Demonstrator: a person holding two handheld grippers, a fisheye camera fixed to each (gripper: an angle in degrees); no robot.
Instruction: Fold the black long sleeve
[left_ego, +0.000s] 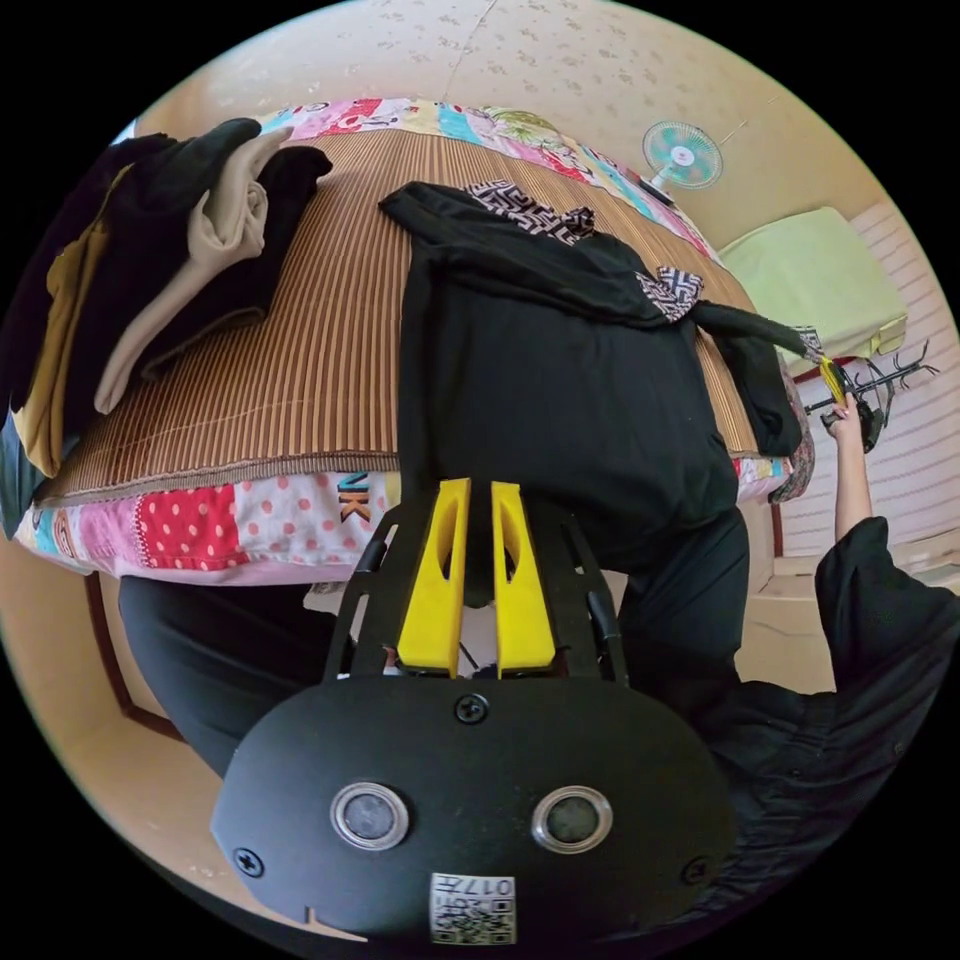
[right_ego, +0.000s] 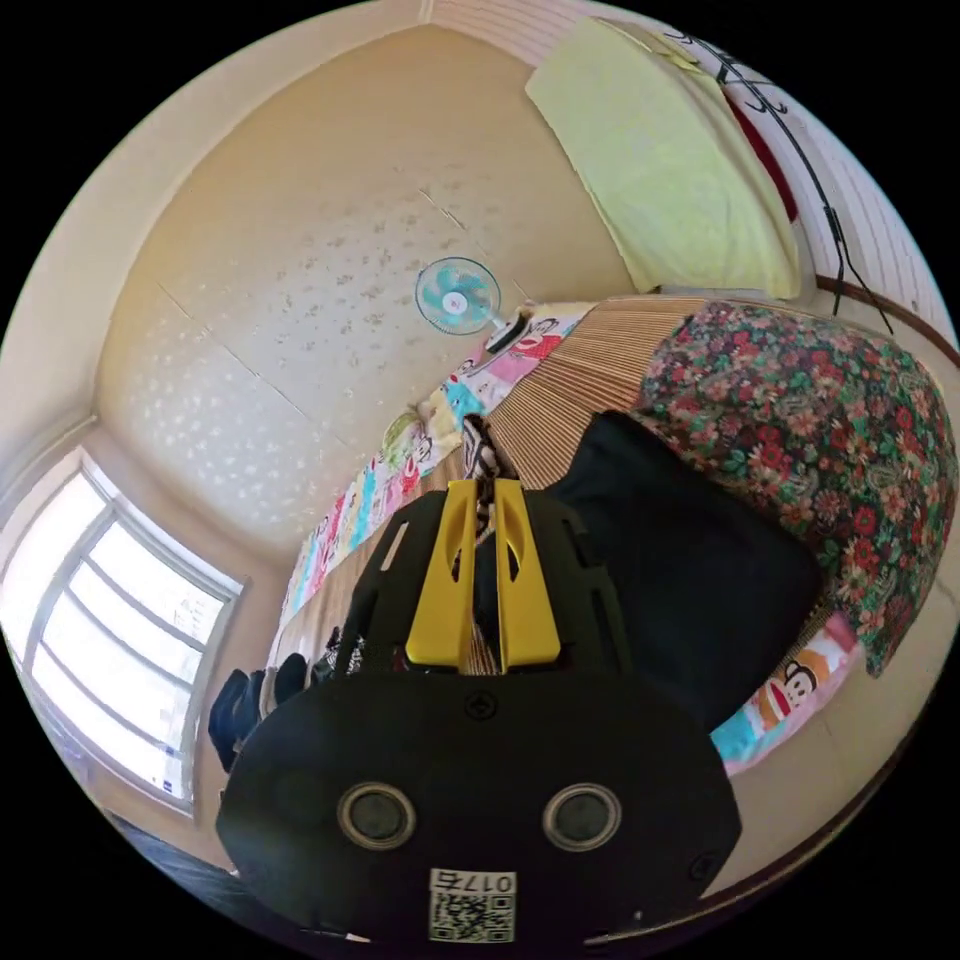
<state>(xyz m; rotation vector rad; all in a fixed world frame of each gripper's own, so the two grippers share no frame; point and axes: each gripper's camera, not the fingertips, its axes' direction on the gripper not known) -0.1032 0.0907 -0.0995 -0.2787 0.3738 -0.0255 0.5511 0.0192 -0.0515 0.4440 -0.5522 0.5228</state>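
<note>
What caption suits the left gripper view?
Left gripper pinches the black shirt's hem on a striped mat.

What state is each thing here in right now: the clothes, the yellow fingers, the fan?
Black long sleeve: spread on the mat, one sleeve folded across it.
Left gripper: fingers pinching the shirt's hem.
Right gripper: fingers pinching a patterned cuff.
Clothes pile: folded, stacked.
Fan: spinning or not, cannot tell.
</note>
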